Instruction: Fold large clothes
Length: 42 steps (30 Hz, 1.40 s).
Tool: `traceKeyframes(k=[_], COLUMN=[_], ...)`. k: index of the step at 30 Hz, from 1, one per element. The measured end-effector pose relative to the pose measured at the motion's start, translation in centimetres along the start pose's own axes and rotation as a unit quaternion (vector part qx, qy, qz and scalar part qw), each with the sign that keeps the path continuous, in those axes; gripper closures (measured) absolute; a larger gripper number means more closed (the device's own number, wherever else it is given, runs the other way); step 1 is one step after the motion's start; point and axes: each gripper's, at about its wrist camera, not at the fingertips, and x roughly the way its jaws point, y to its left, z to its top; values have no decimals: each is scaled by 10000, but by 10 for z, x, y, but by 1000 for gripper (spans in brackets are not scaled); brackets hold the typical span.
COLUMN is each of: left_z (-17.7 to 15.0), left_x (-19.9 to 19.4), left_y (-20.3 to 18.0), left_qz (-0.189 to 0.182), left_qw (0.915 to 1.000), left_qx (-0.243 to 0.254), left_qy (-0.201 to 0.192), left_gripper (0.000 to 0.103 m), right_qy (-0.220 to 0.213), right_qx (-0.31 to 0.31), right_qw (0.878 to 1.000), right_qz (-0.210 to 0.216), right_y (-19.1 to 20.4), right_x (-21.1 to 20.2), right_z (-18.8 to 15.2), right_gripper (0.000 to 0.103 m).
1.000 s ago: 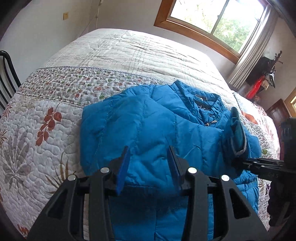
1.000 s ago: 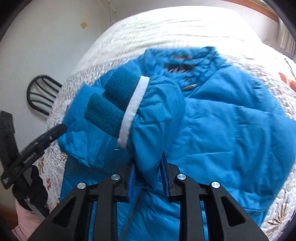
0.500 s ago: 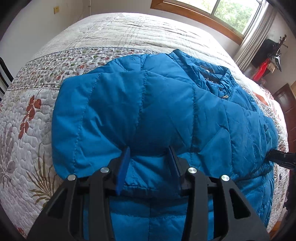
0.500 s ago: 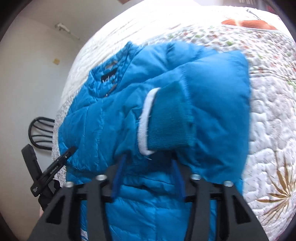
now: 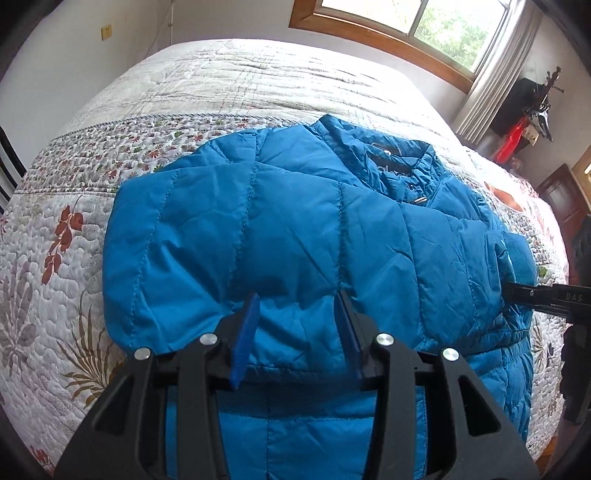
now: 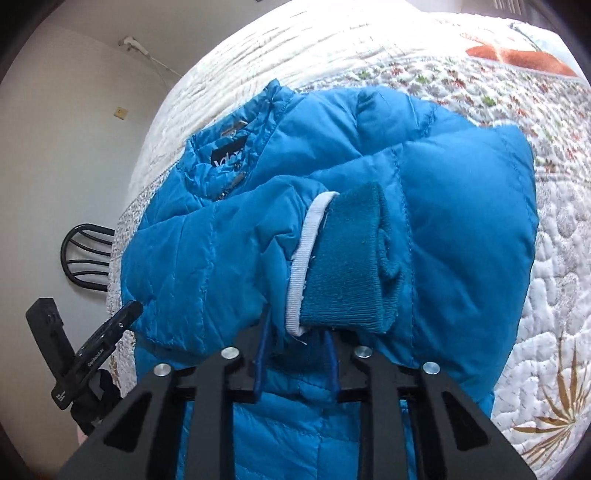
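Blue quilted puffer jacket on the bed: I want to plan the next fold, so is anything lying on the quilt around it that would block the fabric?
Nothing visible does. The blue quilted puffer jacket lies alone on the floral quilted bedspread; both sleeves, one with a knit cuff, are already folded onto its body.

Floral quilt (image 5: 66, 236), wooden-framed window (image 5: 413, 26), black chair (image 6: 86, 254)

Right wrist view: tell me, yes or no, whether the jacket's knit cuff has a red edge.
No. The knit cuff on the blue jacket is teal, edged with a white band.
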Motion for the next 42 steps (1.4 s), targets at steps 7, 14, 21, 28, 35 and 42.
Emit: traceKeyframes(k=[7,14,21,28,35,42], left_z=[4,-3,0,-7,-19,-26], left_x=[11,37,-1,-5,30,46], left_y=[9,-2,-10,-55,-64,-66], left_qz=[36,369,373,140,238,376], left_qw=[10000,9986,9989,9982,9972,9952], left_qx=[1,352,238,566,665,854], left_qy=[56,135,-141,-136,247,281], left_gripper=[59,59,58,57,57,55], right_qy=[-208,61,-284,-159,181,170], right_qx=[82,131,-122,-957,-1050,-981], right_qw=[9988,9979,9872,9879,9843,9851], right_qz=[-424,-633,-1562,-1207,-1409,-1399], right_y=[-17,-34,-4,60,64,54], right_x=[-25,9,-36,-6,44,63], right_z=[1,-2,-31,-38,-36,-43], right_gripper=[84,84,63,64,69,70])
